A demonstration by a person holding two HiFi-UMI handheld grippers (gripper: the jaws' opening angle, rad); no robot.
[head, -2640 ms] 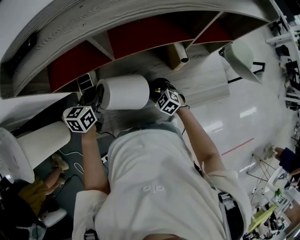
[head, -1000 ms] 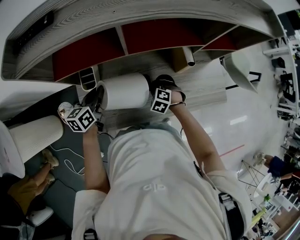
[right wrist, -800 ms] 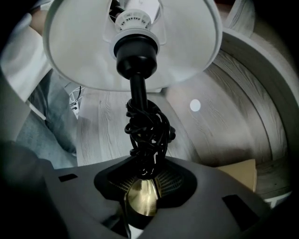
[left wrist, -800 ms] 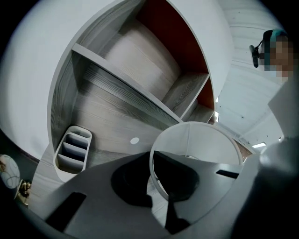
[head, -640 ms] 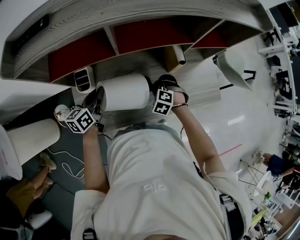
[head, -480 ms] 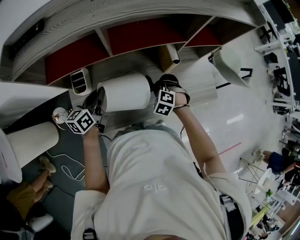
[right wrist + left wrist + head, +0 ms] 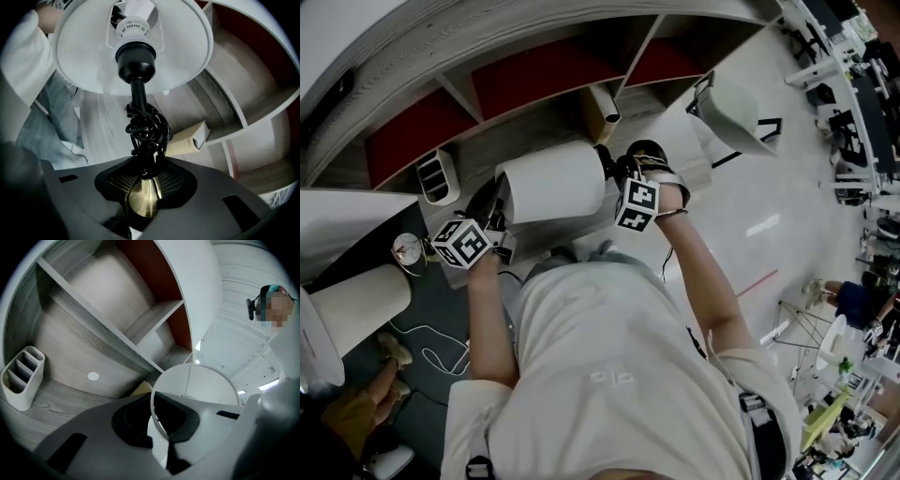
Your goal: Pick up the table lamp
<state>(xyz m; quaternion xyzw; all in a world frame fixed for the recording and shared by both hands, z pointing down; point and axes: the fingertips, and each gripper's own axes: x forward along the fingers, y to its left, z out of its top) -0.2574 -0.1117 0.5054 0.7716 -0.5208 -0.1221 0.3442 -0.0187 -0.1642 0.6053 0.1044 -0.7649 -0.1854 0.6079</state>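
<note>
My left gripper pinches the shade rim and my right gripper clamps the brass stem of the white drum-shaded table lamp. It has drifted from the white slotted holder, now at nine o'clock. The tan box sits at one o'clock.

A curved, grey wood-grain shelf unit with red-backed compartments stands on a glossy pale floor marked with a short red line. Darker grey flooring lies at left.

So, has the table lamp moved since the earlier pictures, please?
Yes: in the head view the table lamp has shifted right, away from the white slotted holder.
</note>
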